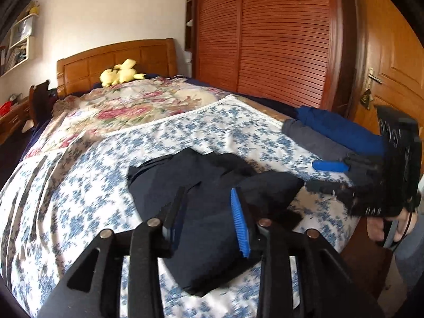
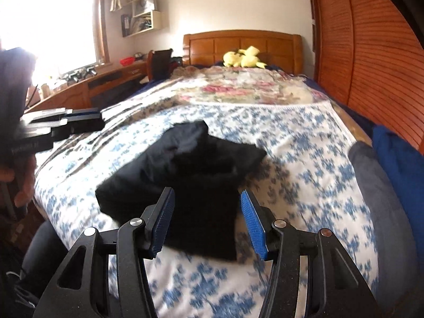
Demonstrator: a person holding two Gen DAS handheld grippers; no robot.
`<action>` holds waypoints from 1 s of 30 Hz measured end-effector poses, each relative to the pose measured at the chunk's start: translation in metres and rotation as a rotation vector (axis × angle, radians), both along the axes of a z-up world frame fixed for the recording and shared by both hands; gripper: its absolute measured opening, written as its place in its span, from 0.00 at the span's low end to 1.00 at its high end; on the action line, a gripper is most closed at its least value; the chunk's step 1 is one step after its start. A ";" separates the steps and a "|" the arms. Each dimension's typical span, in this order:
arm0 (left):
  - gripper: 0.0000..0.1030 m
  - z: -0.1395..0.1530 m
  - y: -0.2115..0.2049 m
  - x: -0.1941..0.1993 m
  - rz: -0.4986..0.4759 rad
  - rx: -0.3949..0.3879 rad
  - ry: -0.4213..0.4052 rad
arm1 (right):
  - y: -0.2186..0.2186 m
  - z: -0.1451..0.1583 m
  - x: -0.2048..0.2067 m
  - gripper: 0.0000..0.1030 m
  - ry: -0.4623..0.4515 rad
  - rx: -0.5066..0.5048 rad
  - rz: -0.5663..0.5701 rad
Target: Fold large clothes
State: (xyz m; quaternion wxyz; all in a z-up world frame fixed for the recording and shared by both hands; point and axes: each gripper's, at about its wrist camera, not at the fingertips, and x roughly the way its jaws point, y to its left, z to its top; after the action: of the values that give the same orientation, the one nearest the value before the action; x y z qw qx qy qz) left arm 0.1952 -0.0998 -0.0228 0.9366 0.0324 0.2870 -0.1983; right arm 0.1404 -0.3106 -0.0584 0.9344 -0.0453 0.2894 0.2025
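A dark navy garment (image 1: 185,175) (image 2: 185,164) lies folded into a thick bundle on the blue-flowered bedspread (image 1: 92,185) (image 2: 304,159), near the foot of the bed. My left gripper (image 1: 208,198) hovers over its near part with the jaws apart and no cloth pinched between them. From the left edge of the right wrist view, the left gripper (image 2: 98,120) reaches in. My right gripper (image 2: 207,198) hangs open just above the bundle's near edge, its blue pads (image 2: 253,222) clear of the cloth. In the left wrist view the right gripper (image 1: 318,176) comes in from the right, held by a hand.
A stack of blue and grey folded clothes (image 1: 339,129) (image 2: 392,159) sits at the bed's right edge. A yellow plush toy (image 1: 122,75) lies by the headboard. A slatted wardrobe (image 1: 278,39) and a door (image 1: 392,53) stand to the right, a desk (image 2: 106,84) to the left.
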 end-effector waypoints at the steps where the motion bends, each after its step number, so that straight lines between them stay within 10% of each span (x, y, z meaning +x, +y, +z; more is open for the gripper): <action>1: 0.35 -0.002 0.005 0.000 0.012 0.003 -0.002 | 0.005 0.002 0.004 0.52 -0.004 -0.001 0.006; 14: 0.49 -0.036 0.059 -0.016 0.080 0.011 0.028 | 0.070 0.005 0.050 0.52 0.004 -0.037 0.088; 30: 0.50 -0.070 0.101 -0.046 0.156 -0.014 0.084 | 0.059 -0.063 0.076 0.52 0.233 -0.090 0.039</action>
State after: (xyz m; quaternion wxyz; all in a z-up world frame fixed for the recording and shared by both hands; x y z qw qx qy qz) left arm 0.1492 0.0009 -0.0930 0.9365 -0.0048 0.3264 -0.1280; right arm 0.2168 -0.2515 -0.1218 0.8874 -0.0689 0.4039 0.2113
